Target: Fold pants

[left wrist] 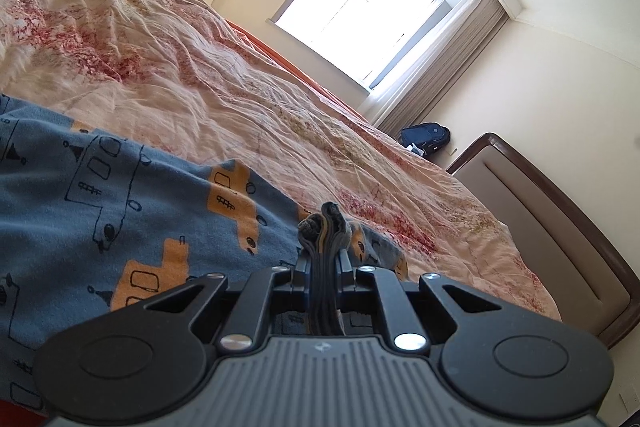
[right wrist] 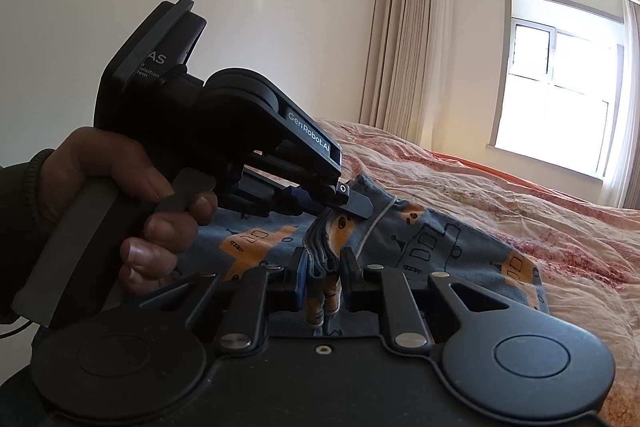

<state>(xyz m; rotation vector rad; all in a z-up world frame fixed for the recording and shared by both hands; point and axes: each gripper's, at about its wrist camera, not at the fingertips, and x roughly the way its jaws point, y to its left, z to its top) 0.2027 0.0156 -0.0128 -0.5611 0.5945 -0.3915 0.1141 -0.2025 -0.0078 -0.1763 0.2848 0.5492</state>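
The pants, blue knit printed with orange and outlined trucks, lay across the floral quilt on the window side of both tools, one end gathered up off it. The left gripper was clamped narrow on a thick pleated wad of that cloth, and the right gripper pinched a similar stack of layers just beside it; in the right wrist view the person's hand squeezed the left tool's trigger. The main risk was uneven hold: so many soft layers bunched between smooth black pads could let an inner ply slide out once the fabric was lifted or stretched, leaving the fold crooked. With the two grips so close together, the loose remainder could also sag and drag the wrinkled, thin quilt along. A pale drawstring looped near the left tool's tip, possibly snagged there, though the angle left this unclear.
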